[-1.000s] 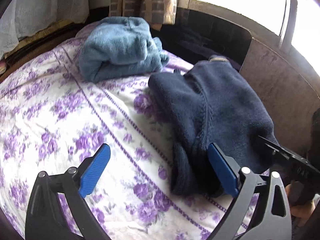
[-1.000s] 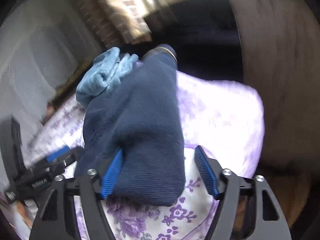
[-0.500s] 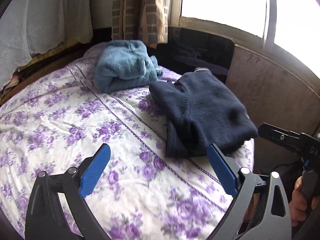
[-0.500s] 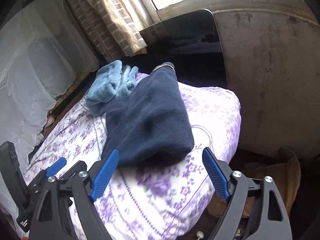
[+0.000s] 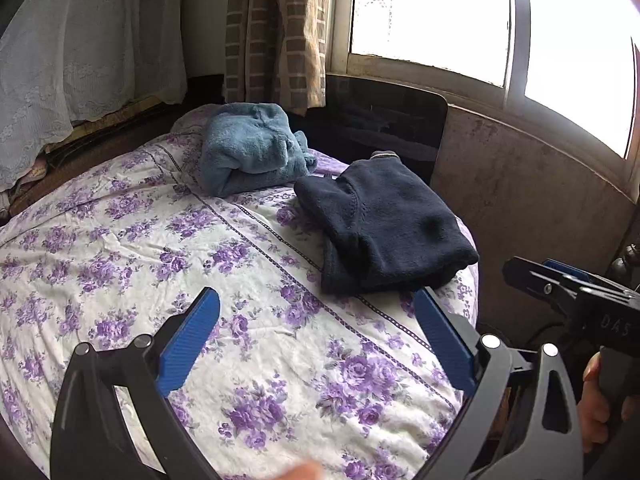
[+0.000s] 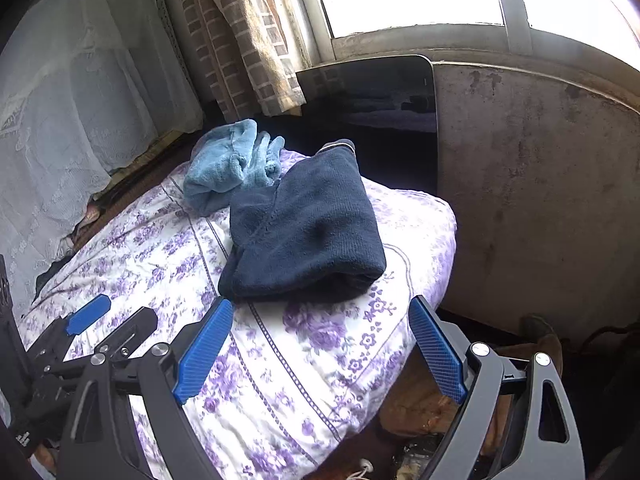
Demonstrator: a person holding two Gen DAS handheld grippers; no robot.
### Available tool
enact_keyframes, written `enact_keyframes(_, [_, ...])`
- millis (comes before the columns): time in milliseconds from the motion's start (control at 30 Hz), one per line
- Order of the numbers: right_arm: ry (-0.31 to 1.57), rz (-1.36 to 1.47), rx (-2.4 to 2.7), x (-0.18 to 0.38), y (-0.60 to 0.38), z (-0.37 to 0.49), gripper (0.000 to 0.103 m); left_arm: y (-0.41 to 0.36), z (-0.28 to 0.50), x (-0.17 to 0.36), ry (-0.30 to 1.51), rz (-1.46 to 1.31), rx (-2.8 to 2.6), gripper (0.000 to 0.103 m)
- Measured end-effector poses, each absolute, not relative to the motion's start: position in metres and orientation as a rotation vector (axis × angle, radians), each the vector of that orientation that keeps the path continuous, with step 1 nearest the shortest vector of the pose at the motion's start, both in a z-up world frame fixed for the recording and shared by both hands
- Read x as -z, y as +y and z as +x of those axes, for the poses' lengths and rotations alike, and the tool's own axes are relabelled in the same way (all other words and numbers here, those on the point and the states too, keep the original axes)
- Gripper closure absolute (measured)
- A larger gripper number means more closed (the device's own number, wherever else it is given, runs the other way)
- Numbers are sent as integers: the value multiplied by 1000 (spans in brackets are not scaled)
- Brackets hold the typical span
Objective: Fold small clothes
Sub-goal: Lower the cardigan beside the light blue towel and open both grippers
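We find the navy garment (image 5: 384, 224) lying folded on the bed (image 5: 120, 264), near its far right corner, with its thick folded edge facing the grippers and close to the bed's right edge. A light blue garment (image 5: 248, 148) sits bunched at the far edge, just beside the navy one and touching it at one corner in the right wrist view.

We judge the navy piece soft, light and limp: a fleecy knit that will sag and unfold if lifted by one layer only. The sound hold, in our assessment, is across the thick folded edge, taking all layers together. The blue piece looks plush and bulkier, and we would take it by an outer hem.

The left gripper (image 5: 316, 340) stands wide open with nothing between its pads, over the flowered cover, short of the navy garment. The right gripper (image 6: 320, 344) is likewise spread wide and empty, the folded edge lying just beyond its fingertips.
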State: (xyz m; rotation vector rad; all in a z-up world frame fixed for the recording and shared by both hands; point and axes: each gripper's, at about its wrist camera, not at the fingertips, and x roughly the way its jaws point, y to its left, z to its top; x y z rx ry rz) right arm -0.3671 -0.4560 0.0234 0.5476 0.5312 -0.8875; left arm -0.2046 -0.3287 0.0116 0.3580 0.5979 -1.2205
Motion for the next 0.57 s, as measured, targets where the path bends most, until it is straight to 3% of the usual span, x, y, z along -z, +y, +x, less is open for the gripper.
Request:
enact_keyframes(167, [531,556,878,-21,-456,-368,13,-322,-216,-16,488,390,1203,7])
enact_keyframes(567, [526,567,879,-20,-456,-370,13,-326,-212,-13,585,378,1246,7])
